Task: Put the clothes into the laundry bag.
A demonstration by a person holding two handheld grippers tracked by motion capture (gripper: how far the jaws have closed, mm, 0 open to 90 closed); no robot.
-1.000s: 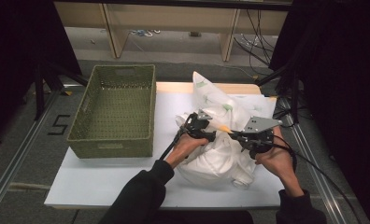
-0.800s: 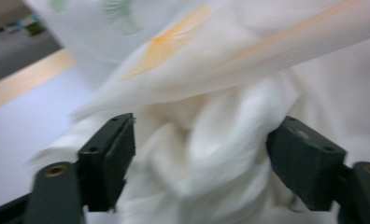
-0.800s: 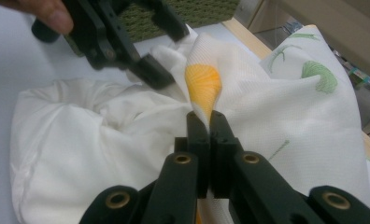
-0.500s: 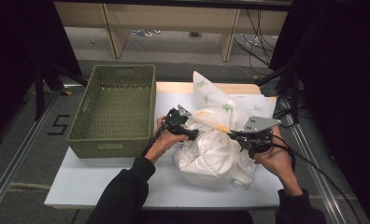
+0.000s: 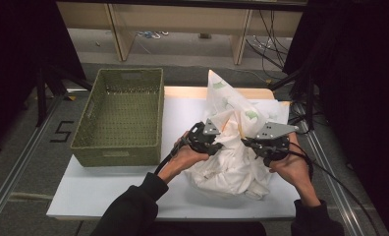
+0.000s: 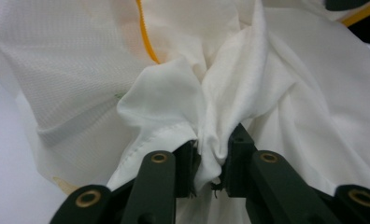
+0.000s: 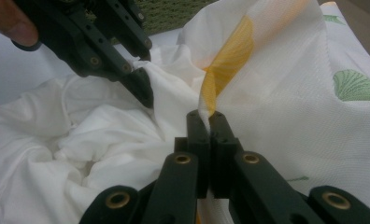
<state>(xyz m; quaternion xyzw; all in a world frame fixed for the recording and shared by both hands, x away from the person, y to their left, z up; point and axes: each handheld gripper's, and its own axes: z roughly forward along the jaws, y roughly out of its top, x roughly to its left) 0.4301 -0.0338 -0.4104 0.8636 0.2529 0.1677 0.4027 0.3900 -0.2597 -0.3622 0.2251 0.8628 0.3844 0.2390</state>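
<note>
- Green woven basket (image 5: 119,115) sits at the left of the white table (image 5: 114,189), apart from the work.
- White cloth (image 5: 232,169) lies bunched at centre-right of the table, just right of the basket and not touching it.
- Mesh bag (image 5: 229,101) with green leaf print and an orange trim stands up behind and over the cloth, its peak toward the far edge.
- Left gripper (image 5: 213,143) is at the cloth's left flank, in the person's left hand (image 5: 185,156). Its jaws have just been closing; in the left gripper view the left gripper (image 6: 211,158) pinches a fold of the white cloth (image 6: 174,100) between its pads, narrow gap.
- Right gripper (image 5: 257,145) is at the right flank, in the right hand (image 5: 293,169). In the right gripper view the right gripper (image 7: 206,122) is clamped tight on the mesh bag (image 7: 276,79) at the orange trim.
- The two grippers are near each other, tips not touching.
</note>
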